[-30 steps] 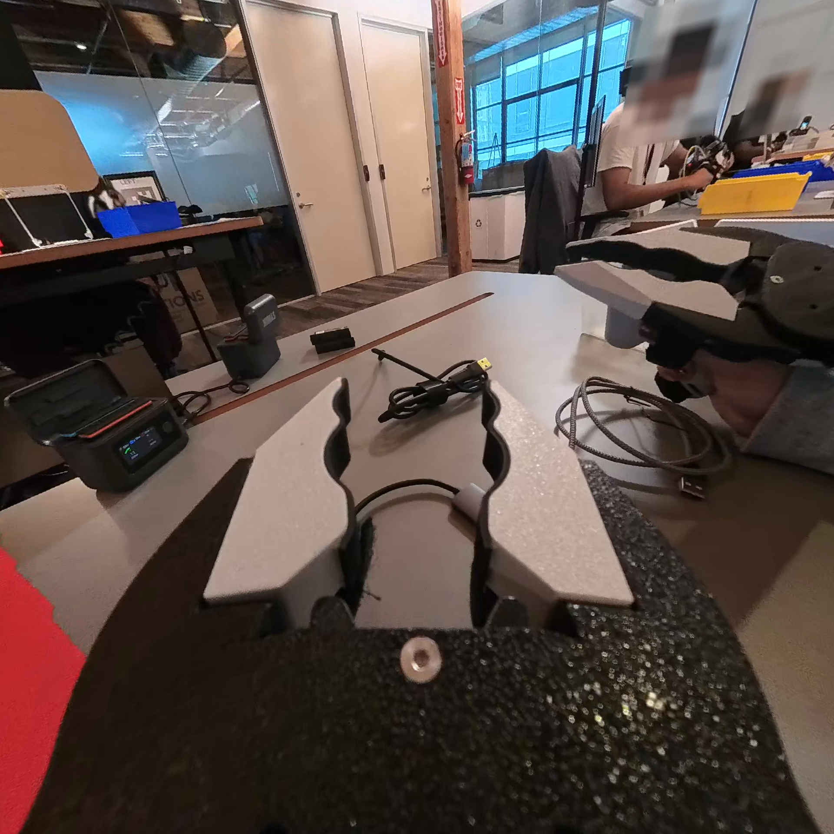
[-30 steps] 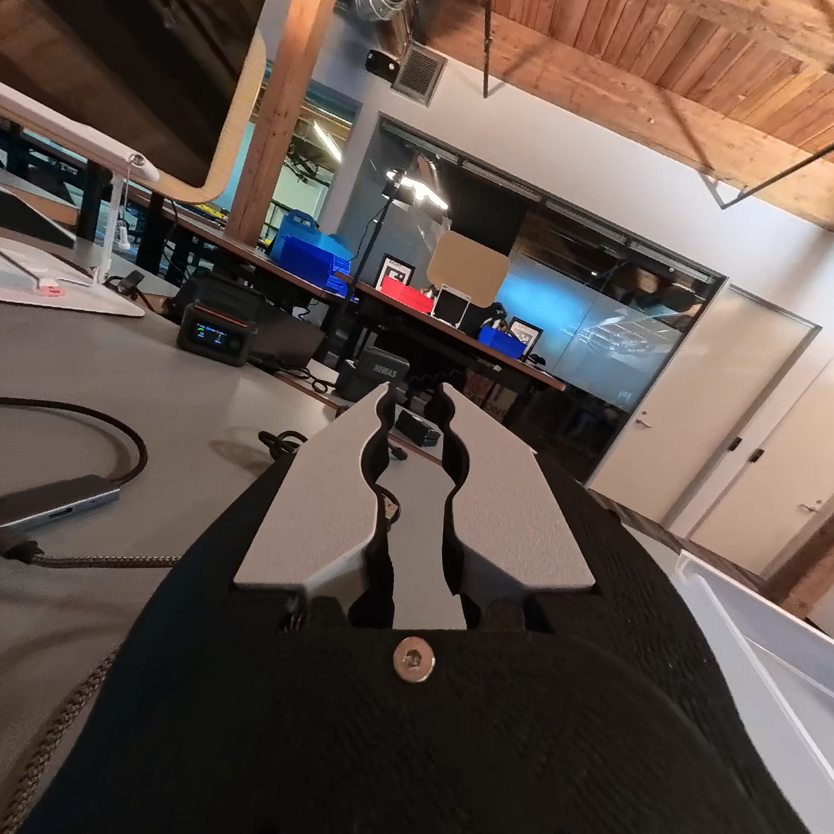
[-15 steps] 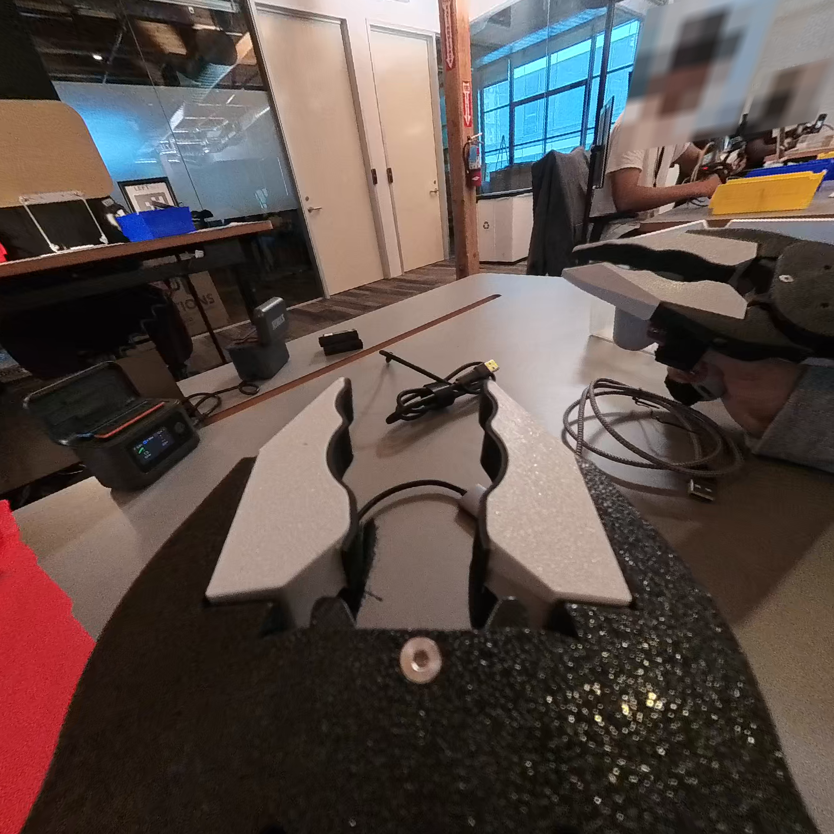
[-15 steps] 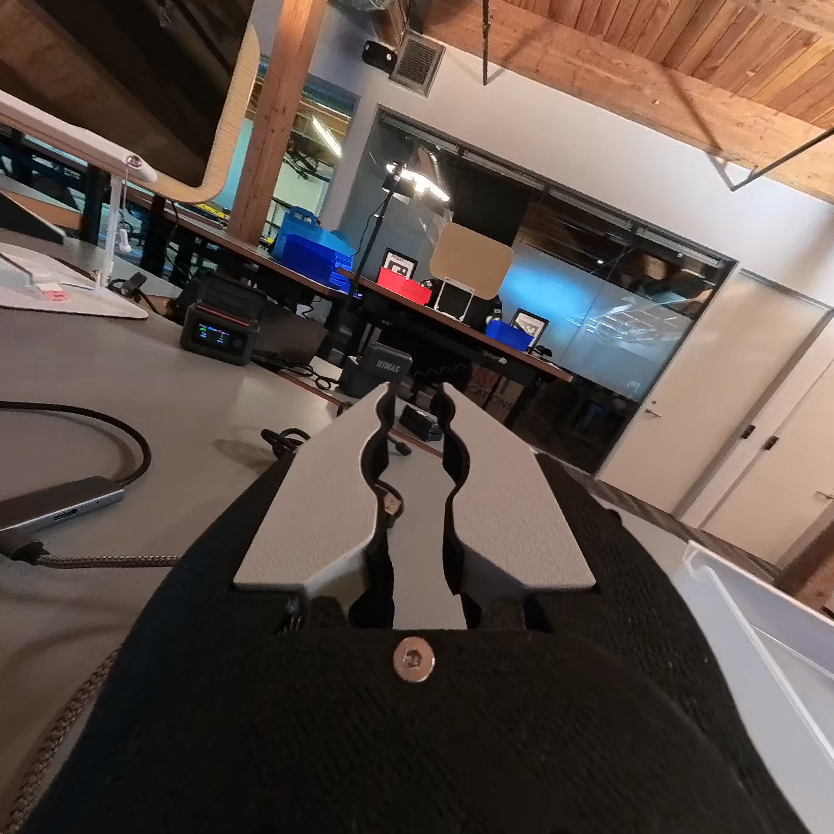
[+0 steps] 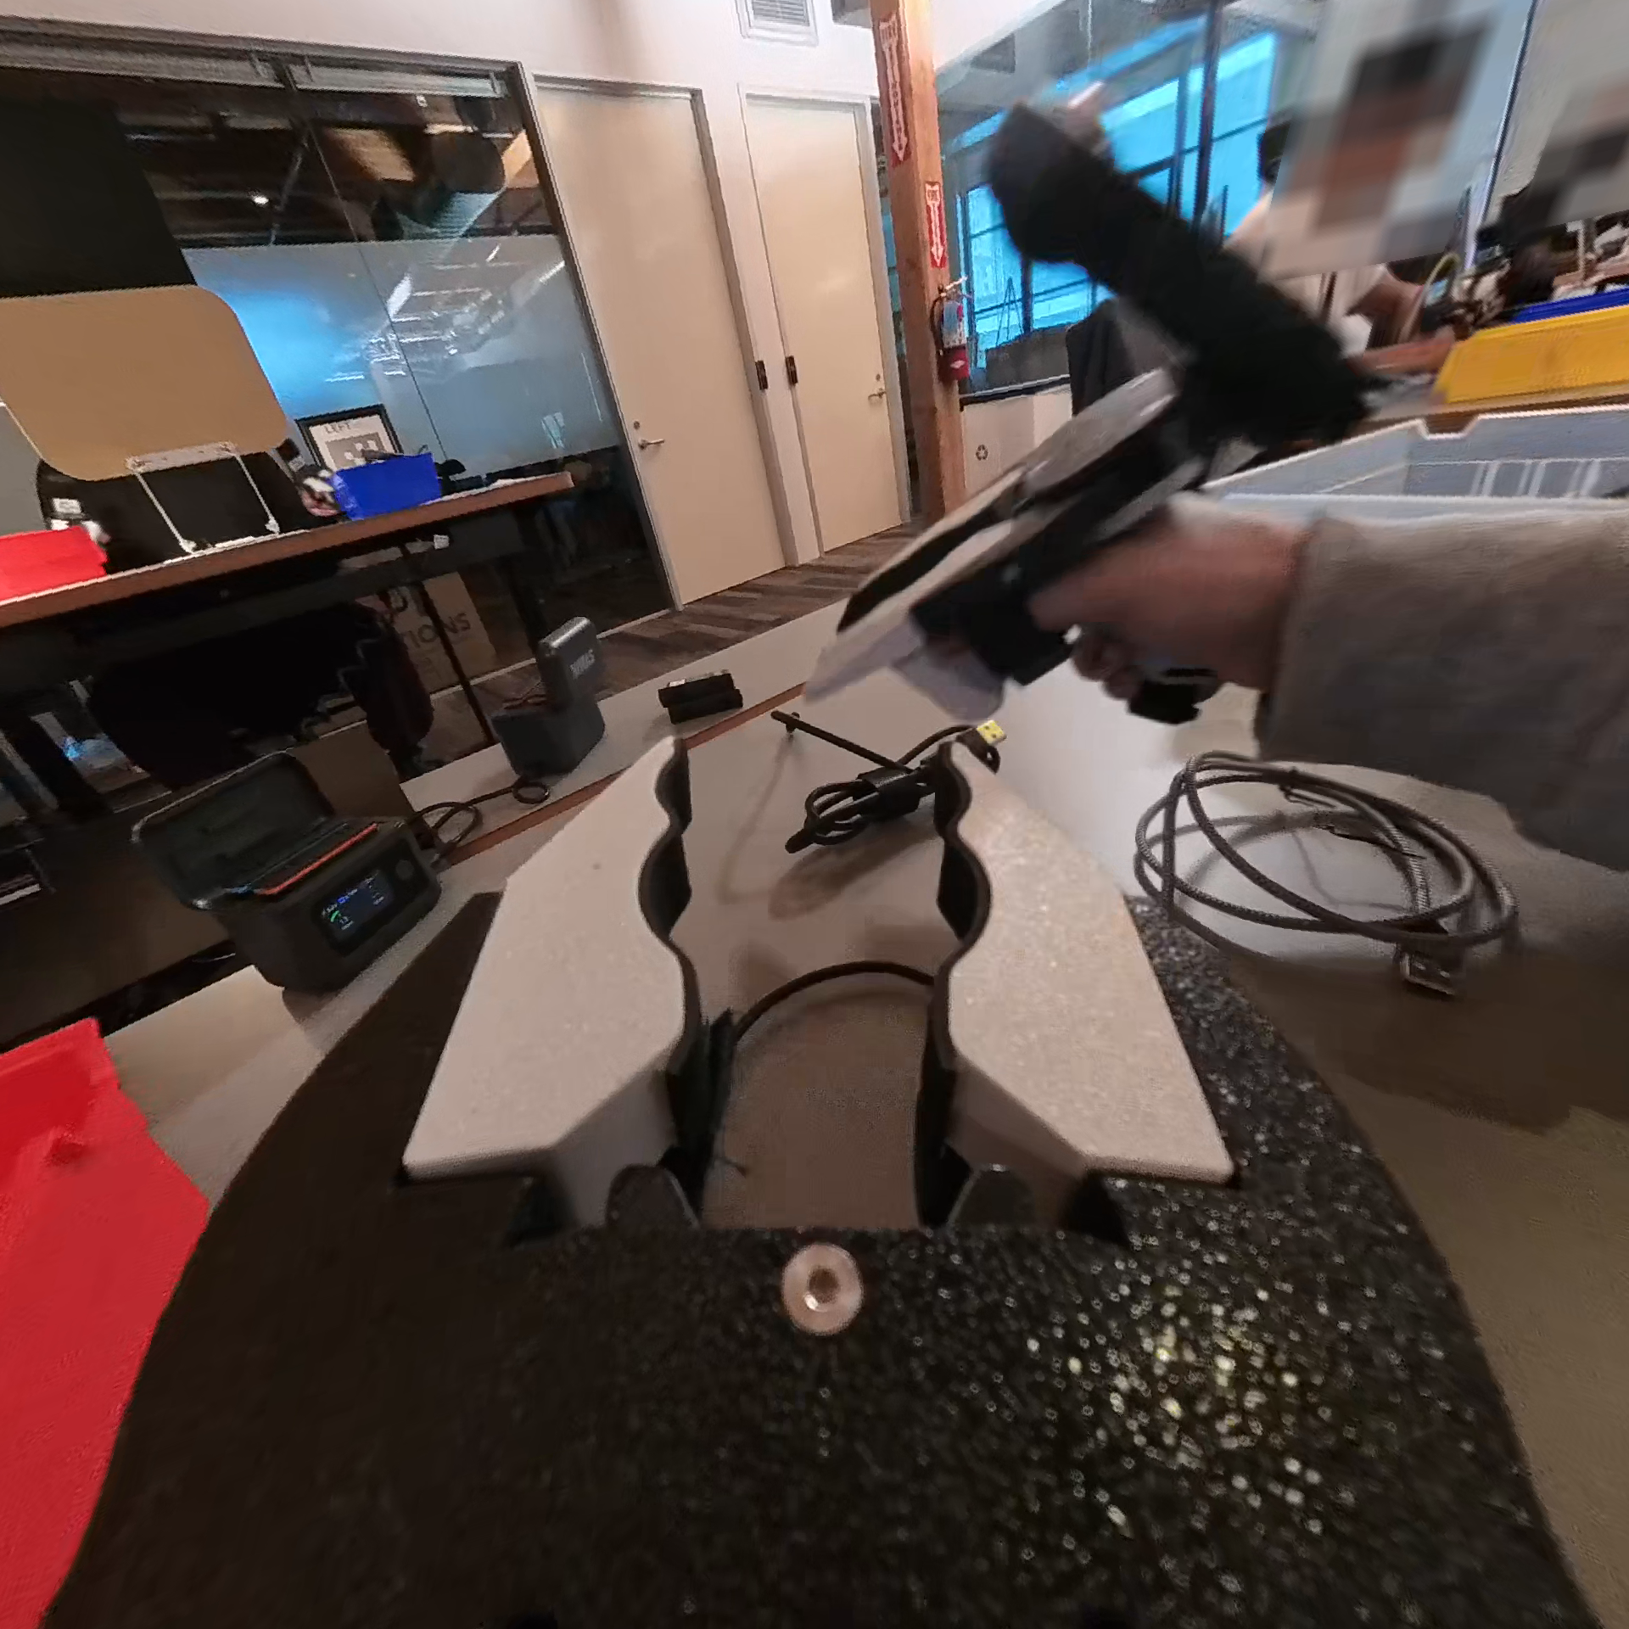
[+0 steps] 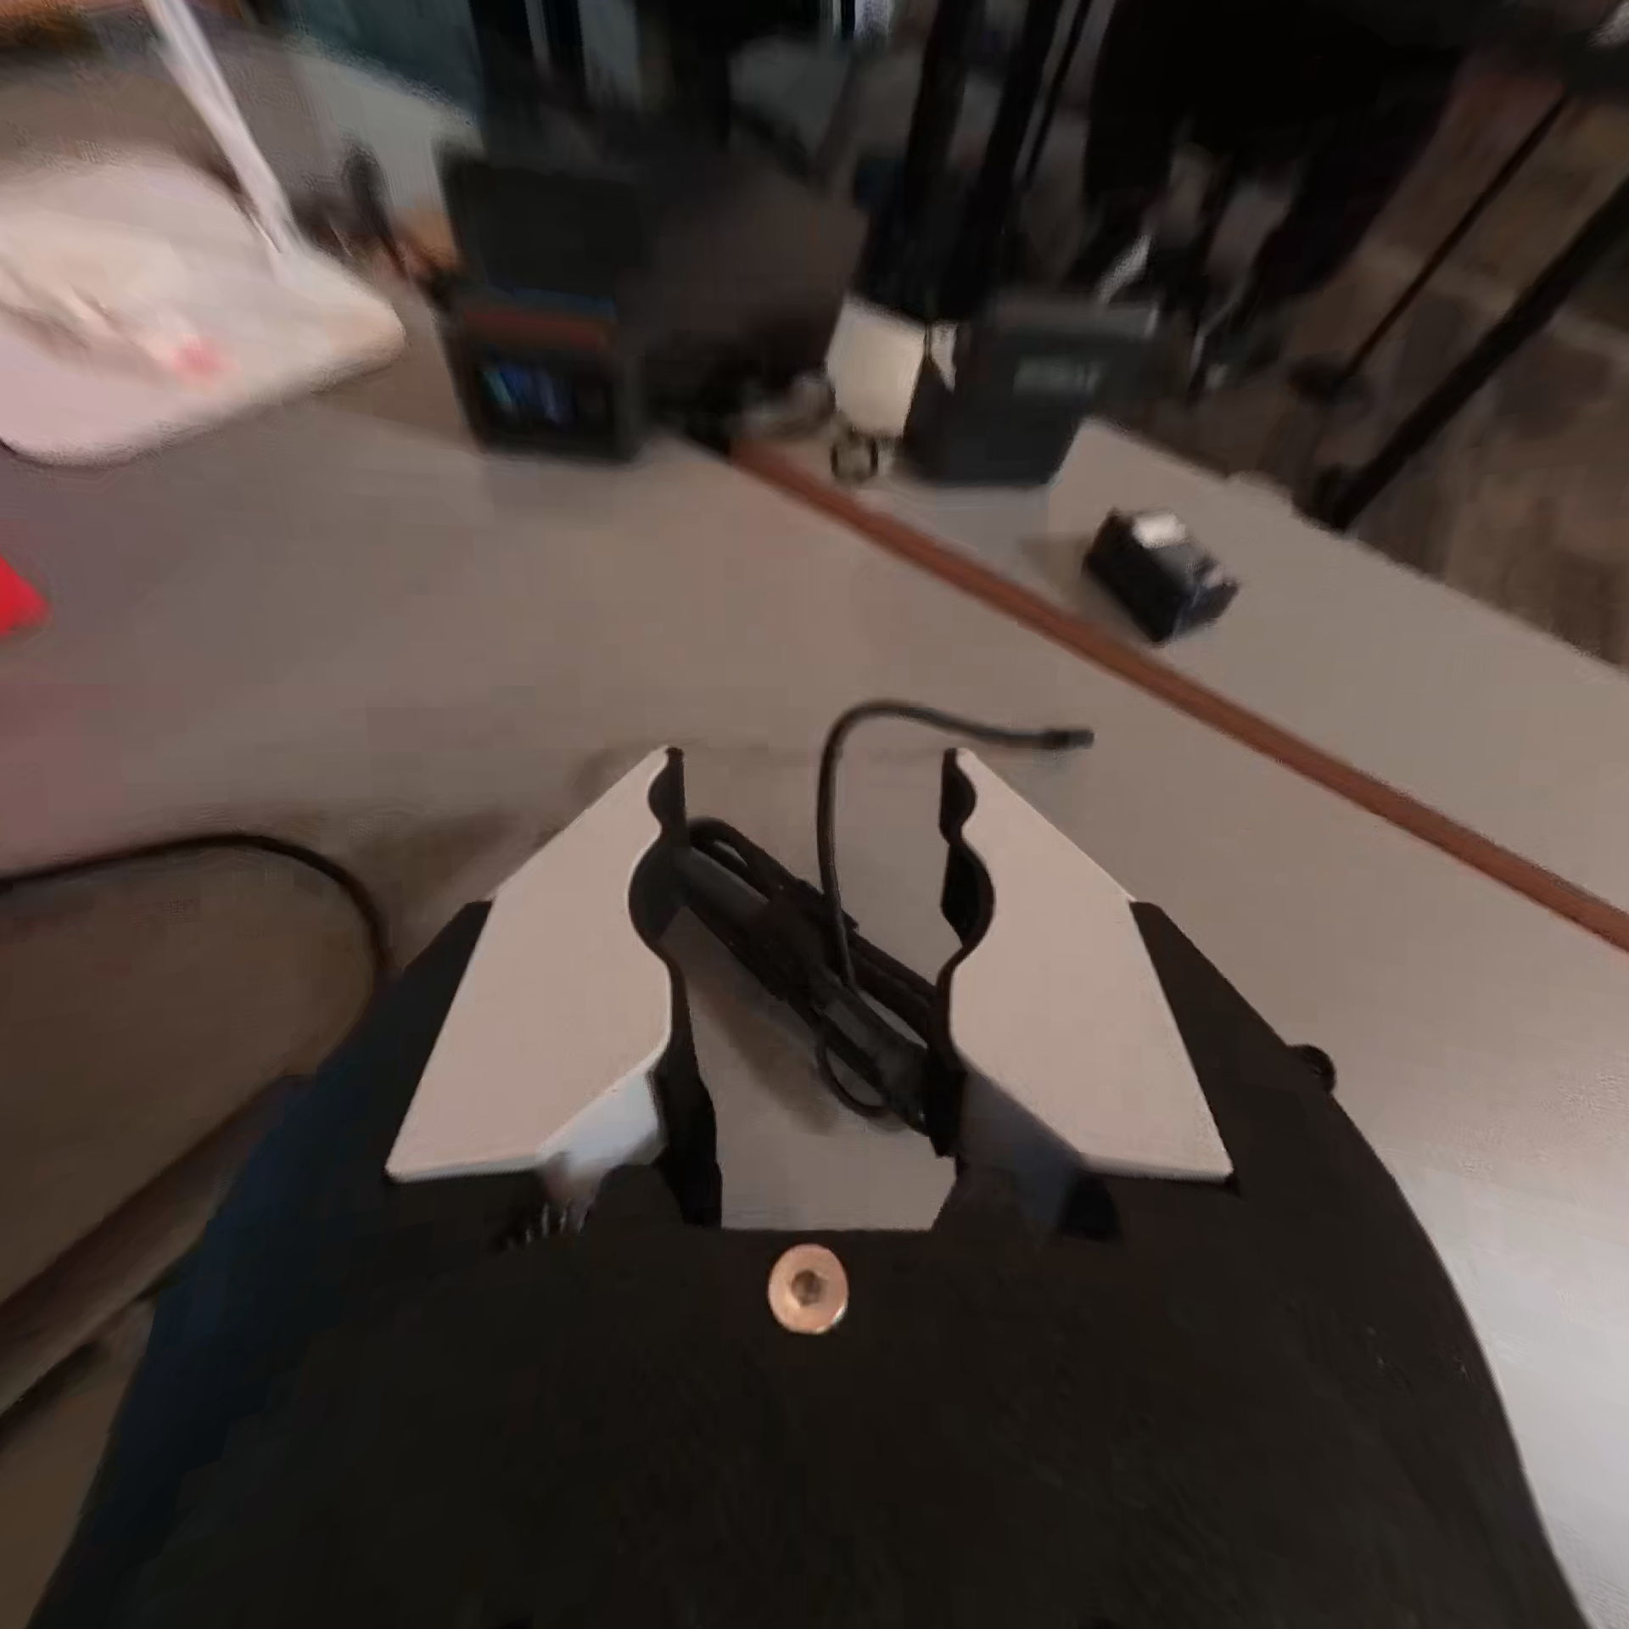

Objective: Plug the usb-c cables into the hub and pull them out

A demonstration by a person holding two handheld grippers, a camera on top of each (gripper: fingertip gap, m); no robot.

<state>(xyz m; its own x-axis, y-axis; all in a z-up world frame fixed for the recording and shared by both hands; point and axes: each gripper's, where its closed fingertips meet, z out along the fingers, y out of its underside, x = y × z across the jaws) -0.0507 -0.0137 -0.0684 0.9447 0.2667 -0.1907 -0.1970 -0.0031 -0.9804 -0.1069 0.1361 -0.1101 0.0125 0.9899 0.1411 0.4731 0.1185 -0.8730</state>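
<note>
My left gripper [image 5: 815, 758] is open and low over the grey table [image 5: 1146, 732]. A thin black cable [image 5: 837, 977] arcs across the table between its fingers. No hub shows in either view. My right gripper [image 6: 811, 758] is open and tipped down over a bundled black cable [image 6: 793, 952]. The bundle lies on the table between the fingers, and the pads do not press it. Its loose end [image 6: 1058, 736] sticks out ahead. In the left wrist view the right gripper [image 5: 829, 679] is blurred above that bundle [image 5: 881, 793], which has a yellow-tipped plug [image 5: 992, 732]. A coiled grey braided cable [image 5: 1305, 846] lies to the right.
A black power station with a screen [image 5: 326, 890] stands at the table's left edge, also in the right wrist view [image 6: 546, 379]. A dark charger [image 5: 564, 696] and a small black box [image 5: 701, 696] lie beyond a brown seam. A red object [image 5: 70, 1234] is near left. A white bin [image 5: 1498, 467] is at the right.
My right gripper swung forward and tipped down over the black bundle, and its jaws went from nearly closed to wide open. My left gripper barely moved; the grey hub end beside its right finger no longer shows.
</note>
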